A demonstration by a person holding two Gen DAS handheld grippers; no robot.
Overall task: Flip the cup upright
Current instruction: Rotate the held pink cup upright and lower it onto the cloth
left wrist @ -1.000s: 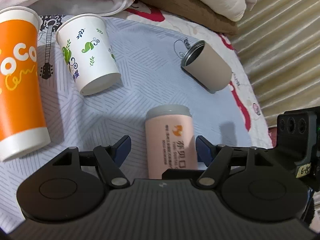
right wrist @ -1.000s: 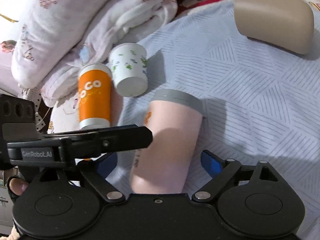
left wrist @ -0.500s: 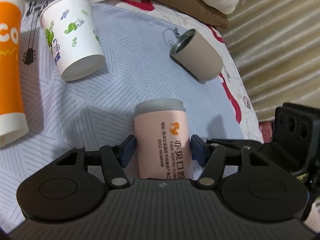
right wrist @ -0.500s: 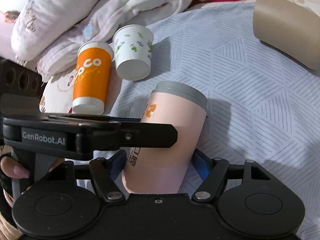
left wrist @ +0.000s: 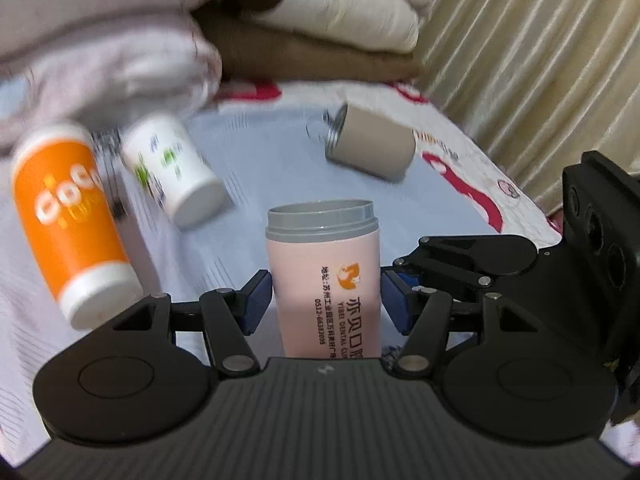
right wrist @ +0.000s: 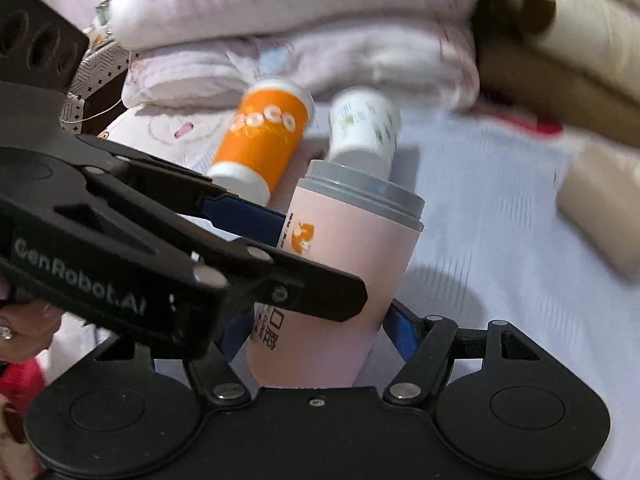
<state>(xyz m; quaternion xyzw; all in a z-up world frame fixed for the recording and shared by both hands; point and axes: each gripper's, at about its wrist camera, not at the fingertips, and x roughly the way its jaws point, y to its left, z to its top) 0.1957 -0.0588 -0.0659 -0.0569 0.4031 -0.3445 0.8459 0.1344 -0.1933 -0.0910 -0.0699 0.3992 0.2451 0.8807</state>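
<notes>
A pink cup (left wrist: 326, 280) with a grey rim and orange print is held between both grippers, tilted up off the bed with its open mouth pointing away. My left gripper (left wrist: 326, 300) is shut on its lower body, blue pads on both sides. My right gripper (right wrist: 316, 328) is shut on the same pink cup (right wrist: 340, 256); the left gripper's black body crosses in front of it in the right wrist view. The cup's base is hidden behind the gripper bodies.
An orange cup (left wrist: 68, 216) and a white leaf-print cup (left wrist: 176, 168) lie on the pale blue sheet (left wrist: 256, 184) at the left. A tan cup (left wrist: 372, 148) lies at the back right. Folded blankets (left wrist: 120, 40) pile behind; a curtain (left wrist: 540, 60) hangs on the right.
Both grippers have closed on the pink cup and tipped it up from lying flat toward standing. The views have swung up with motion blur.
</notes>
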